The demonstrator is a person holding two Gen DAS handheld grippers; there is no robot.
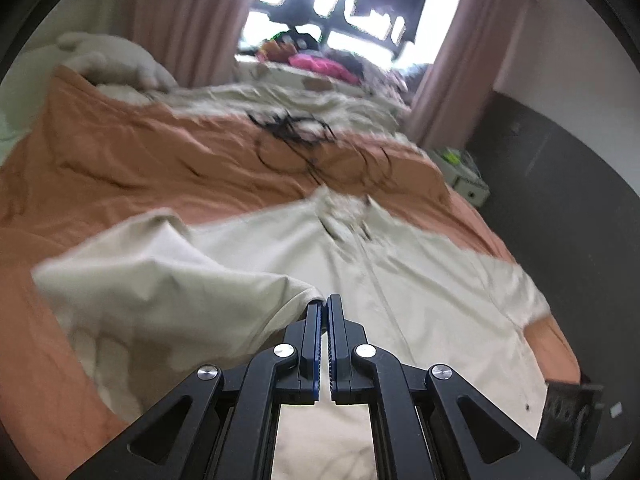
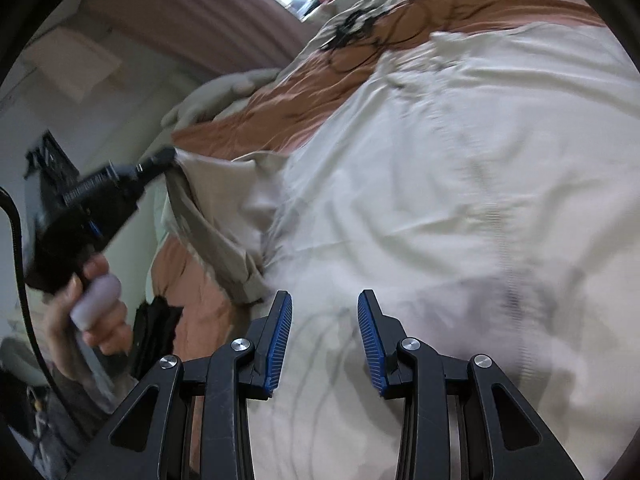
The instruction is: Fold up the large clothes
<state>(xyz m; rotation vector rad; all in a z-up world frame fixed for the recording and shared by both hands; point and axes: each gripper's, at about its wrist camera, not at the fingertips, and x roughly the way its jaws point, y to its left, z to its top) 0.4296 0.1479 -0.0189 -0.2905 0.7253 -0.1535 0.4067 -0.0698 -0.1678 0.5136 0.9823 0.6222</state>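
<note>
My left gripper (image 1: 323, 300) pinches the cream shirt's sleeve (image 1: 160, 280) over the bed (image 1: 120, 152); my right gripper (image 2: 325, 300) hangs part-open, empty.

We see the orange bedspread (image 1: 120, 160) lying bare at ten o'clock, open for a pass. At twelve a tangle of black cords (image 1: 292, 136) lies across it. At nine a lifted sleeve (image 1: 160, 280) blocks the way. At three a dark wall (image 1: 560, 200) closes the bedside.
</note>
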